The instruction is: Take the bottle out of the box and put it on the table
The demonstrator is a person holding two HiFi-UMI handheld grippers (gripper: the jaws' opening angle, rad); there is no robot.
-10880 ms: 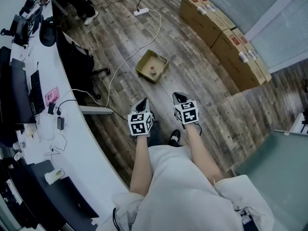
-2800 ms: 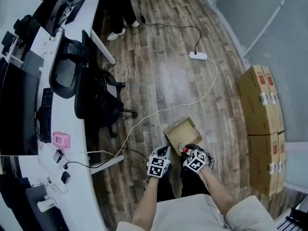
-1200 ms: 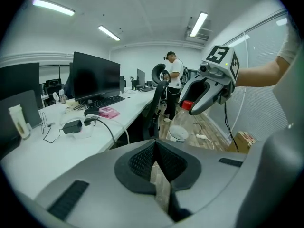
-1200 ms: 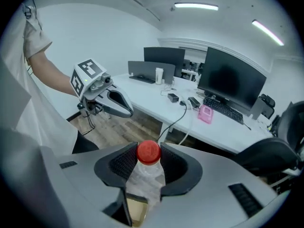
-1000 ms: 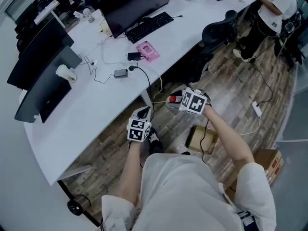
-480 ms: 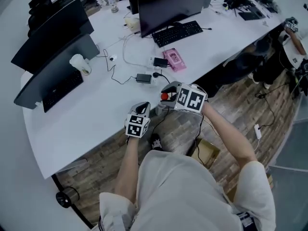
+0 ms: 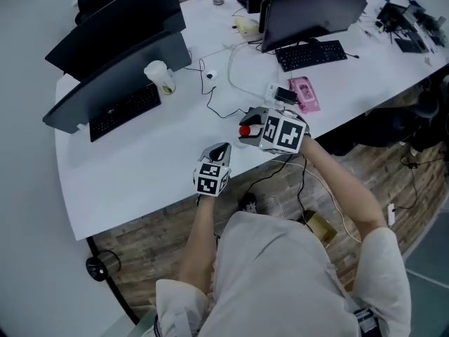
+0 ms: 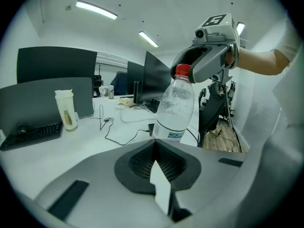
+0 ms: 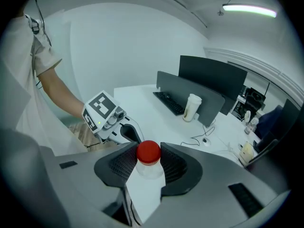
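Observation:
A clear plastic bottle [image 8: 175,109] with a red cap [image 7: 244,130] hangs upright by its neck. My right gripper [image 7: 247,128] is shut on it just under the cap [image 9: 148,153] and holds it above the near edge of the white table [image 7: 133,177]. My left gripper [image 7: 220,150] hovers a little to the left and nearer me, over the same edge. Its jaws [image 8: 154,144] are shut with nothing between them. The cardboard box [image 7: 320,225] lies on the wooden floor behind my right arm, mostly hidden.
On the table stand dark monitors [image 7: 309,9], keyboards [image 7: 311,53], a white cup [image 7: 161,77], a pink item [image 7: 306,93] and loose cables [image 7: 224,107]. An office chair [image 7: 428,111] sits at the right. A cable [image 7: 337,209] trails over the floor.
The person has turned towards the table. Both grippers have swung from above the floor to above the table's near edge. The bottle stays in the right gripper.

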